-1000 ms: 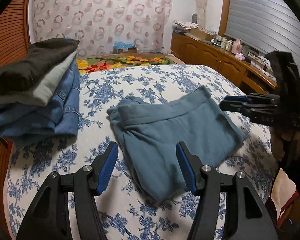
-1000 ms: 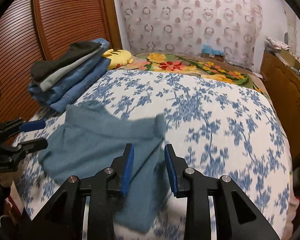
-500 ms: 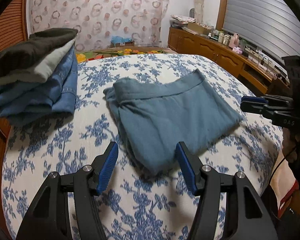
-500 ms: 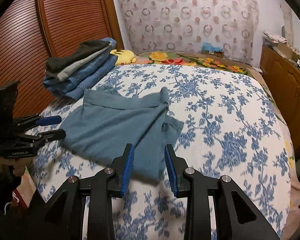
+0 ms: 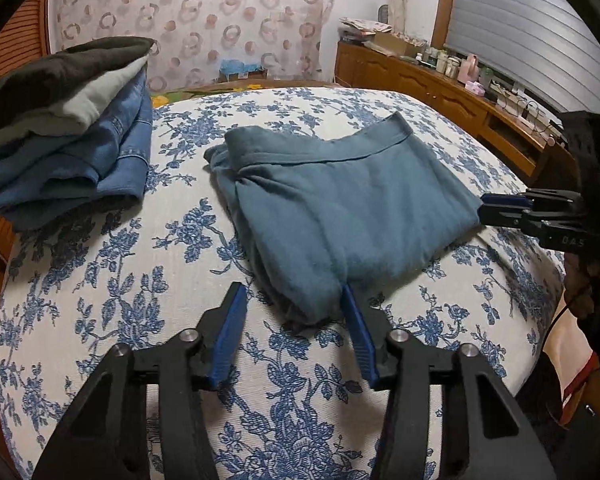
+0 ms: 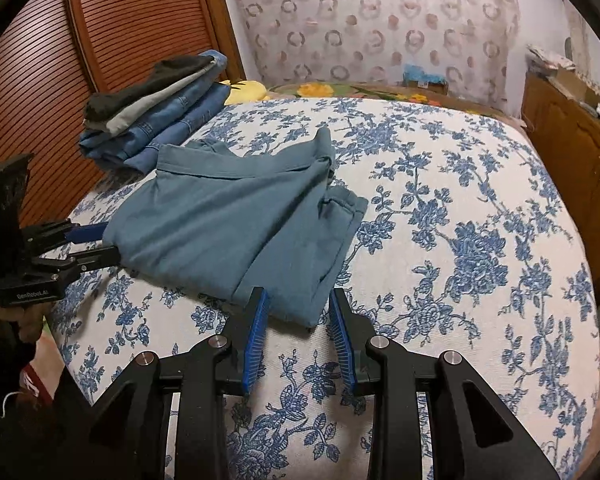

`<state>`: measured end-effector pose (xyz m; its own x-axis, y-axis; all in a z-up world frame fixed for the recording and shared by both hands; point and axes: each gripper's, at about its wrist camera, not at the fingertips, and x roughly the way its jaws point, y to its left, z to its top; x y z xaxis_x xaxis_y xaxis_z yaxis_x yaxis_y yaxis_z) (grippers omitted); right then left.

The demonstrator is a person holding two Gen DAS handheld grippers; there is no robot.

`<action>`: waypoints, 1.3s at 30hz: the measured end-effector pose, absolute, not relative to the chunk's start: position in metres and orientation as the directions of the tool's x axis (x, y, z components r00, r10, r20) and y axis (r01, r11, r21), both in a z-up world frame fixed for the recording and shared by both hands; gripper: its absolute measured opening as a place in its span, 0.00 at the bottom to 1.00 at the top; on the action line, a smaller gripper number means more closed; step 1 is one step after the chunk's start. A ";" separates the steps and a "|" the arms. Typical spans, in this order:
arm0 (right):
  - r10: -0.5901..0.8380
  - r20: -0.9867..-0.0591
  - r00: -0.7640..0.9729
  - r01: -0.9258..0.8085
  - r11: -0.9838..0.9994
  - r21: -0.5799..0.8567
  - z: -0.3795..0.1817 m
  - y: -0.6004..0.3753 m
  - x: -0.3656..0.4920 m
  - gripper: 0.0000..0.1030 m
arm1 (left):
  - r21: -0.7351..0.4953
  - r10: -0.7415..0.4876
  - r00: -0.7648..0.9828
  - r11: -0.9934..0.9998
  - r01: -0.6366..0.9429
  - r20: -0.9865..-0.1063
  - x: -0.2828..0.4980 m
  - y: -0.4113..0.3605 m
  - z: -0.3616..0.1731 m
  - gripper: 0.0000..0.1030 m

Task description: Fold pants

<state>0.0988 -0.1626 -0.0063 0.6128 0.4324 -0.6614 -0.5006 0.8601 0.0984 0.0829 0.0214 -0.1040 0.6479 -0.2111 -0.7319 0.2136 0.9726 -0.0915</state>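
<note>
Folded teal pants [image 5: 340,208] lie flat on the blue-flowered bed; they also show in the right wrist view [image 6: 236,224]. My left gripper [image 5: 292,304] is open, its fingers at either side of the near folded corner, low over the bed. It shows in the right wrist view [image 6: 96,244] at the pants' left edge. My right gripper [image 6: 298,306] is open, its fingers flanking another corner. It shows in the left wrist view [image 5: 500,208] at the pants' right edge. Neither grips the cloth.
A stack of folded jeans and dark and grey garments [image 5: 60,128] sits at the bed's left edge, also in the right wrist view [image 6: 152,108]. A wooden sideboard [image 5: 440,88] with clutter runs along the right. A slatted wooden door [image 6: 100,40] stands left.
Both grippers have pulled back and lowered toward the near corners of the pants. The pants now lie flat and still; the right gripper's jaws have opened wider.
</note>
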 end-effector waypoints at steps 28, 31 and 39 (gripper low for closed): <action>0.460 -0.607 0.648 -0.507 0.855 0.107 0.005 -0.173 0.072 0.07 | -0.134 -0.262 0.694 0.963 0.235 -0.671 0.064 0.027 -0.086 0.07; 0.471 -0.602 0.645 -0.526 0.845 0.097 0.009 -0.175 0.056 0.07 | -0.133 -0.270 0.694 0.960 0.245 -0.667 0.053 0.030 -0.082 0.07; 0.487 -0.601 0.634 -0.525 0.841 0.130 0.011 -0.186 0.020 0.07 | -0.142 -0.302 0.664 0.948 0.285 -0.684 0.014 0.029 -0.087 0.07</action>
<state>0.0199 -0.1864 0.0112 0.6336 0.4874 -0.6009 -0.5245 0.8415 0.1295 0.0144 0.0291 -0.0873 0.6638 -0.3024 -0.6840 0.2855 0.9478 -0.1419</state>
